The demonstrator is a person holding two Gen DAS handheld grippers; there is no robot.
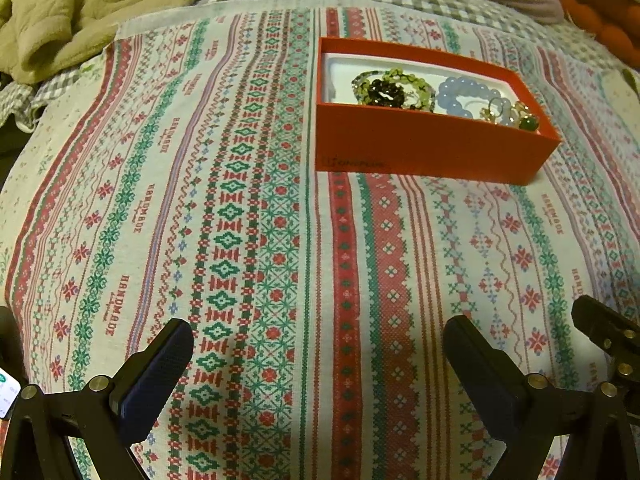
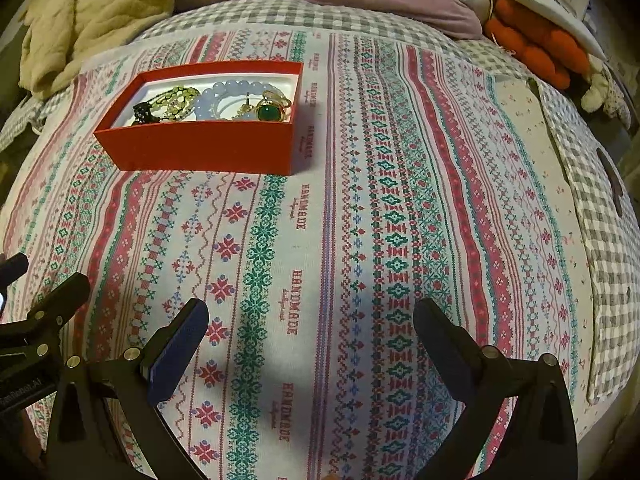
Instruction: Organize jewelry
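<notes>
A patterned cloth (image 1: 248, 216) printed with "HANDMADE" covers a checked bedspread (image 2: 608, 216), with a beige blanket (image 1: 80, 4) bunched at the far edge. On the cloth sits an open red box (image 1: 424, 148) holding a blue bead bracelet (image 1: 464, 90), a green bead bracelet (image 1: 404, 80) and a green-stone ring (image 2: 269, 112). The left gripper (image 1: 318, 344) and right gripper (image 2: 310, 324) hover over the cloth, well short of the box, jaws spread wide and empty.
</notes>
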